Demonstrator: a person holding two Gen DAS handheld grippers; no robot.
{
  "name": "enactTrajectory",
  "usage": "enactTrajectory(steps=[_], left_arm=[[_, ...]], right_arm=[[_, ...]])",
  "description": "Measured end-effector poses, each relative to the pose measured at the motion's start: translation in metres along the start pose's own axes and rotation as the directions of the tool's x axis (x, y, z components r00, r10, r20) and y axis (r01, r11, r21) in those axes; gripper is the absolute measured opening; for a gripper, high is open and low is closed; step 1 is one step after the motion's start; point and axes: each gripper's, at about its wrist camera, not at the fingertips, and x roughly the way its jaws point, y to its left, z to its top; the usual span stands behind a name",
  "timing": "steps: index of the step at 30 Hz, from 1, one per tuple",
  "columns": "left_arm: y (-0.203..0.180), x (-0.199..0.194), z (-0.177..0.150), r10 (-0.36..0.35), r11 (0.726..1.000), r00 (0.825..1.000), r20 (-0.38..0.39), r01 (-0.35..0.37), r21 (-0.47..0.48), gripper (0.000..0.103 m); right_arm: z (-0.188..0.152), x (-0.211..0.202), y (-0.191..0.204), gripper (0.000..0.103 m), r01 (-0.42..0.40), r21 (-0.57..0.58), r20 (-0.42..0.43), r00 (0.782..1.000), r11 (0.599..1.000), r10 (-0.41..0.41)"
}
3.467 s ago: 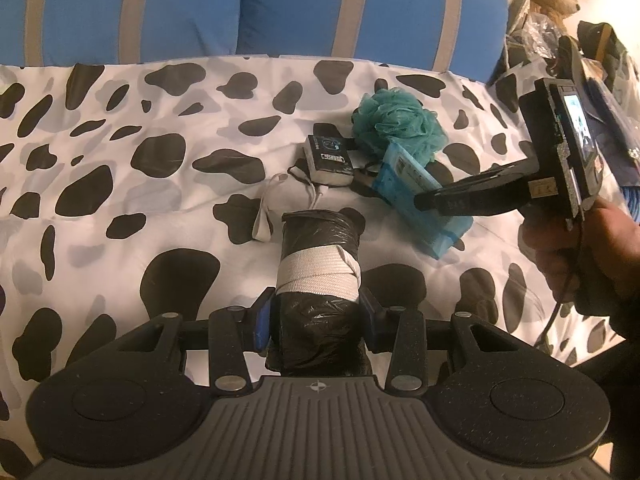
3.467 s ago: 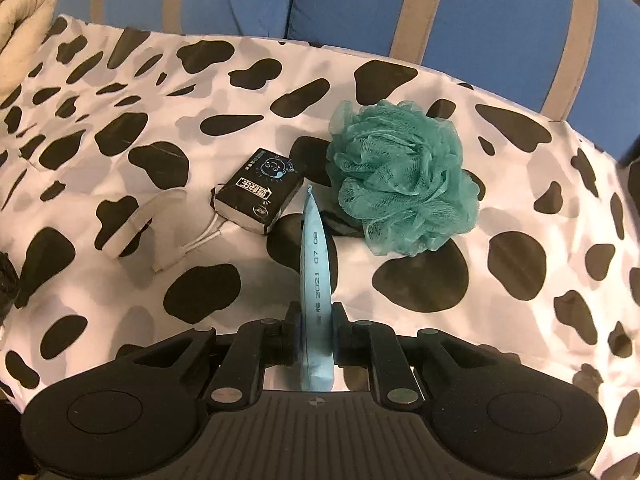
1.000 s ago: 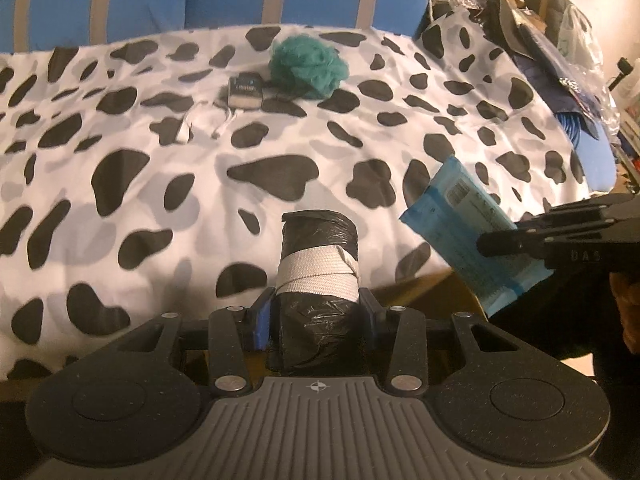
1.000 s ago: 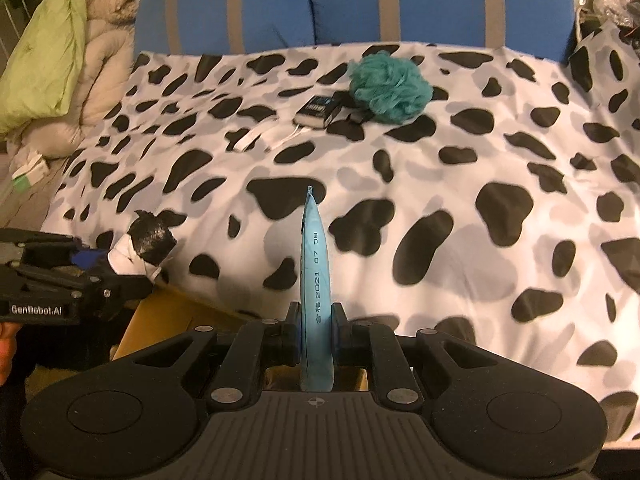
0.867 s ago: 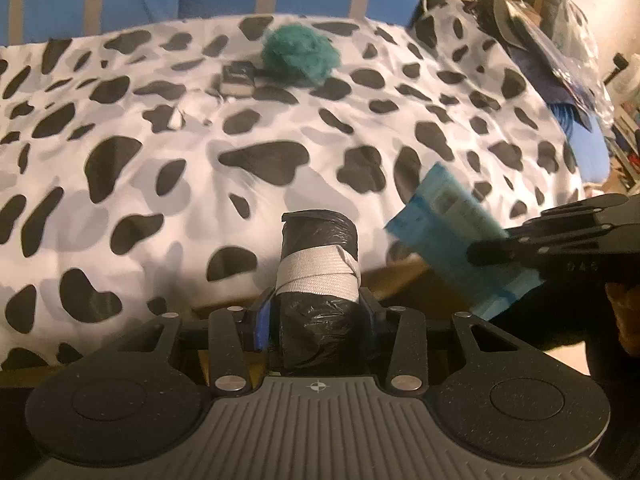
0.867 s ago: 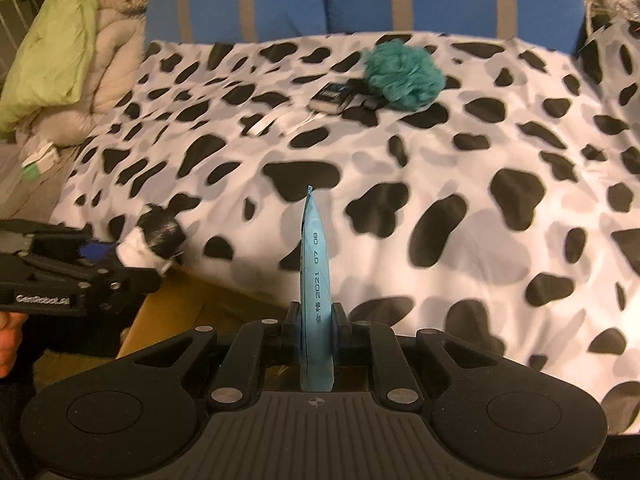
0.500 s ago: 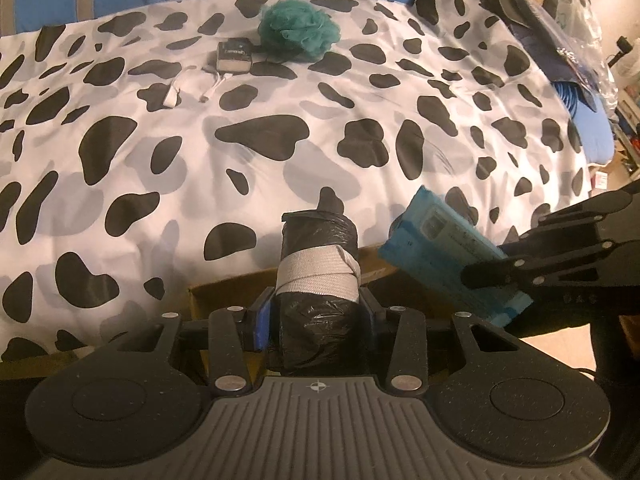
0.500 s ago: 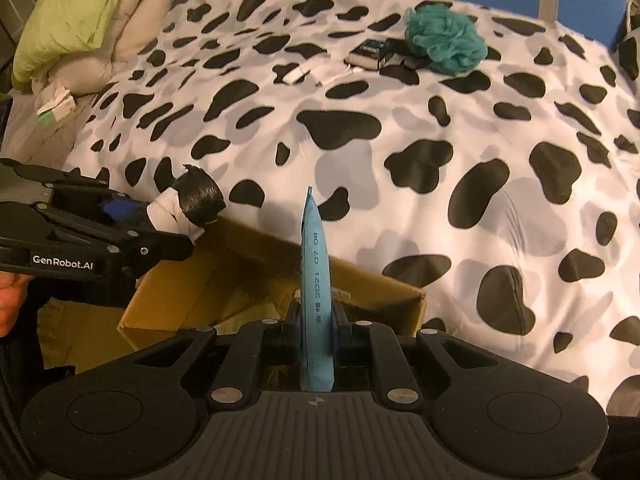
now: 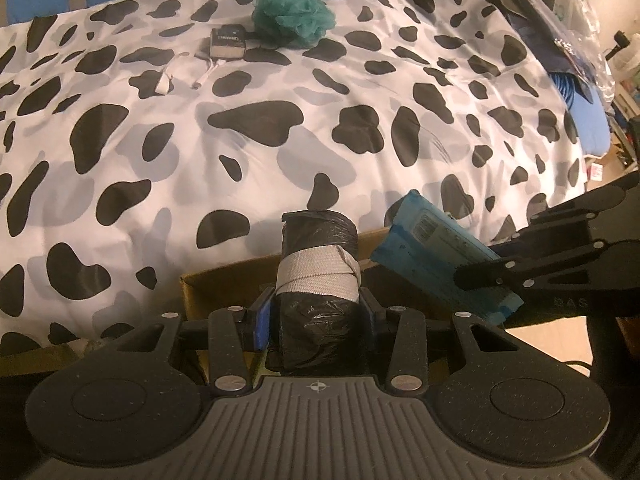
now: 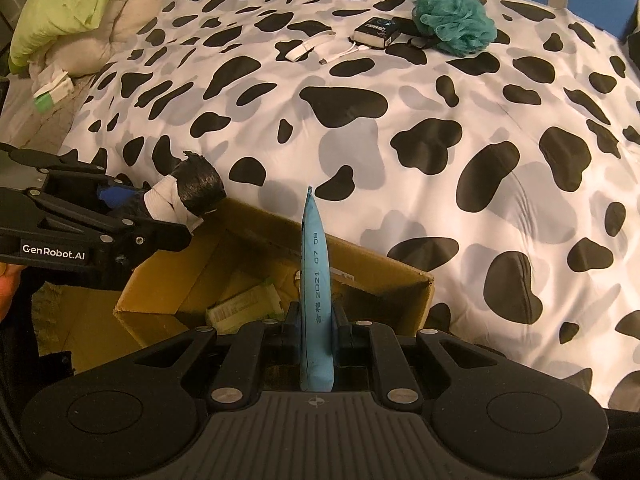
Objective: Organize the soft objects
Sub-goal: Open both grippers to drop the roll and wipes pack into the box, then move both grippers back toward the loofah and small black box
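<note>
the left gripper (image 9: 318, 316) is clamped on a black plastic roll bound with a white elastic band (image 9: 318, 276), and the right gripper (image 10: 316, 320) is pinched narrow on a flat light-blue soft packet (image 10: 316, 280) standing on edge between its fingers. both are held over an open brown cardboard box (image 10: 416, 280) that sits against the edge of a bed covered in a white spread with black cow spots (image 9: 280, 120).

the right wrist view looks down into the box, where a pale green-and-white packet (image 10: 244, 304) lies on the bottom; the left wrist view shows only the box's far wall and rim. the left wrist view shows the blue packet's broad printed face, the right wrist view just its thin edge.

far up the spread, in both views, lie a teal mesh bath sponge (image 9: 294, 16), a small black box (image 9: 228, 42) just beside it, and a white cable (image 10: 316, 46). only the right wrist view shows the lime-green and beige bedding (image 10: 80, 8) heaped at the left.
</note>
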Motion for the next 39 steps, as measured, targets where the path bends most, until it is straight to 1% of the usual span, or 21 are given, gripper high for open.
enactTrajectory(steps=[4,6,8,9,10,11,12,13,14,16,18,21,25,33,39], left_arm=[[0.0,0.005,-0.001,-0.003,1.0,0.999,-0.038,0.003,0.005,0.042],[-0.002,0.011,-0.002,0.02,1.0,0.997,-0.074,-0.019,0.016,0.043],[-0.002,0.014,-0.002,0.048,0.999,0.994,-0.095,-0.046,0.025,0.053],[-0.002,0.015,-0.002,0.055,0.998,0.994,-0.099,-0.053,0.028,0.064],[-0.002,0.015,-0.002,0.059,0.998,0.993,-0.098,-0.057,0.029,0.071],[-0.001,0.014,-0.002,0.062,0.998,0.993,-0.096,-0.06,0.028,0.072],[-0.001,0.014,-0.002,0.063,0.998,0.993,-0.095,-0.061,0.026,0.072],[0.0,0.014,-0.002,0.064,0.998,0.993,-0.096,-0.062,0.023,0.073],[0.0,0.014,-0.002,0.067,0.998,0.993,-0.097,-0.066,0.021,0.073],[0.001,0.014,-0.002,0.076,0.997,0.992,-0.1,-0.075,0.019,0.073],[0.001,0.014,-0.002,0.08,0.997,0.992,-0.099,-0.079,0.017,0.073],[0.003,0.014,-0.001,0.085,0.996,0.992,-0.094,-0.084,0.012,0.073],[0.002,0.013,0.0,0.092,0.996,0.992,-0.086,-0.092,0.007,0.073],[0.004,0.01,0.002,0.103,0.995,0.993,-0.06,-0.104,-0.008,0.073],[0.007,0.004,0.005,0.112,0.993,0.994,-0.011,-0.112,-0.03,0.073]], right_arm=[[0.0,0.003,0.003,0.016,-0.019,-0.012,-0.024,1.0,1.0,0.018],[0.0,0.006,0.004,0.017,-0.027,-0.019,-0.042,0.999,0.999,0.026],[0.001,0.007,0.004,0.019,-0.02,-0.018,-0.052,0.998,1.0,0.019],[0.001,0.007,0.003,0.031,-0.021,-0.013,-0.051,0.999,1.0,0.021],[0.002,0.005,0.003,0.055,-0.018,-0.011,-0.044,0.999,1.0,0.018],[0.002,0.004,0.004,0.066,-0.01,-0.016,-0.032,0.999,1.0,0.009],[0.002,0.002,0.005,0.078,-0.009,-0.021,-0.025,1.0,1.0,0.008],[0.002,0.001,0.005,0.083,-0.012,-0.025,-0.021,1.0,1.0,0.011],[0.002,0.002,0.006,0.085,-0.009,-0.029,-0.022,1.0,1.0,0.008],[0.002,0.003,0.006,0.092,0.001,-0.035,-0.027,1.0,0.999,-0.002],[0.003,0.003,0.007,0.093,0.007,-0.037,-0.027,1.0,0.999,-0.008],[0.003,0.002,0.006,0.1,0.023,-0.03,-0.02,1.0,0.999,-0.023],[0.004,0.002,0.004,0.103,0.042,-0.02,-0.017,0.999,0.999,-0.043],[0.006,0.003,0.003,0.103,0.063,-0.008,-0.008,0.998,0.998,-0.063],[0.012,-0.002,-0.007,0.103,0.056,0.064,0.03,0.998,0.996,-0.058]])
